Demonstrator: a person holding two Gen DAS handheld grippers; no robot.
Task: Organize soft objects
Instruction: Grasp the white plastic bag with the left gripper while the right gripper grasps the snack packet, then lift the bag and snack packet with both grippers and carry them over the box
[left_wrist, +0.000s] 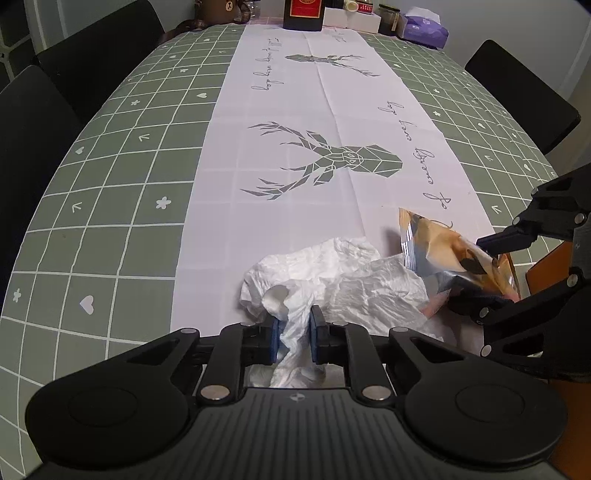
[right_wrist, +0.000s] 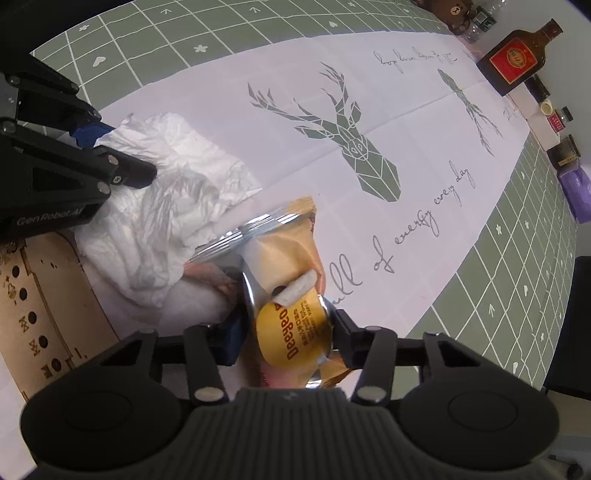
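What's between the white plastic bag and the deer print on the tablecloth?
Nothing: in the left wrist view, only bare white cloth runs from the white plastic bag up to the deer print. The snack packet sits off to the right.

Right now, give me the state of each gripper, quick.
Left gripper: closed on the white plastic bag.
Right gripper: closed on the yellow snack packet.

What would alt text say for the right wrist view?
The right hand-held gripper pinches a yellow snack packet above a deer-print tablecloth. At left, the left hand-held gripper grips a crumpled white plastic bag, beside a wooden box.
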